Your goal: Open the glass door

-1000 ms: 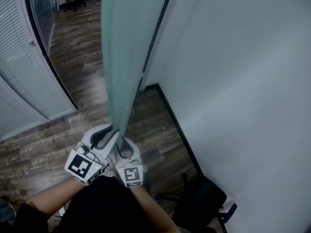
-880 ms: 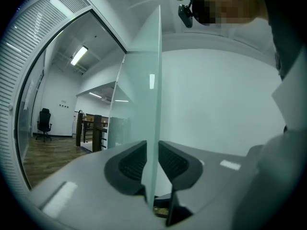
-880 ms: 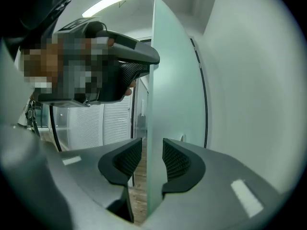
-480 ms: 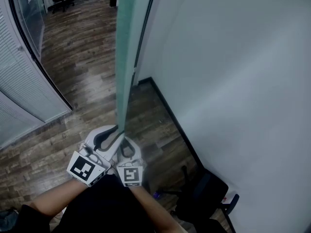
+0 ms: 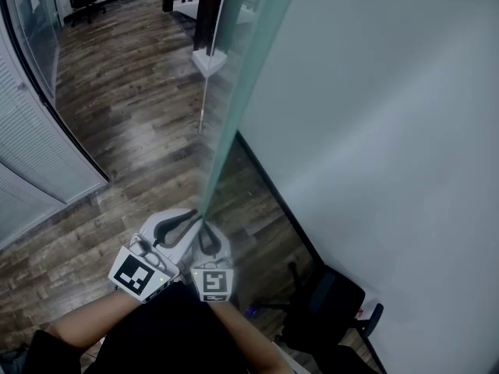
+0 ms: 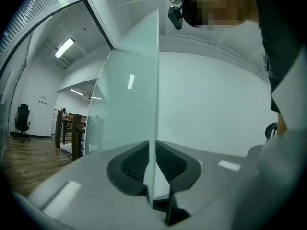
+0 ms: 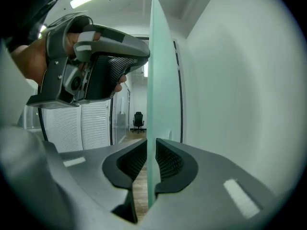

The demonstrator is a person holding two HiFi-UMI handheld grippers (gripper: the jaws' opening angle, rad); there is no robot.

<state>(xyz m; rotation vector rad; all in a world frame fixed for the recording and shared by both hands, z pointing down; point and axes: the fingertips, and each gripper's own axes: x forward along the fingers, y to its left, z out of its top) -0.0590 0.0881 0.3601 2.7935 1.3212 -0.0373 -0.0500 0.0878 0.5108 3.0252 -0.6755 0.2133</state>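
The glass door (image 5: 238, 107) shows edge-on as a greenish pane running from the top of the head view down to my two grippers. My left gripper (image 5: 187, 226) and right gripper (image 5: 206, 234) sit side by side on its free edge, low in that view. In the left gripper view the glass door (image 6: 139, 104) stands between the jaws of the left gripper (image 6: 156, 164), which are shut on it. The right gripper (image 7: 151, 164) has just been closing its jaws, and the edge of the glass door (image 7: 154, 80) is pinched between its pads.
A white wall (image 5: 390, 131) runs close along the right of the door. A black office chair (image 5: 327, 314) stands at the lower right. A glass partition with blinds (image 5: 31, 154) lines the left, across the wooden floor (image 5: 132, 107). A hand (image 7: 29, 63) holds the left gripper.
The door has swung toward the white wall, so its edge now leans right and more of the room beyond shows. Both grippers moved with it, staying on the edge.
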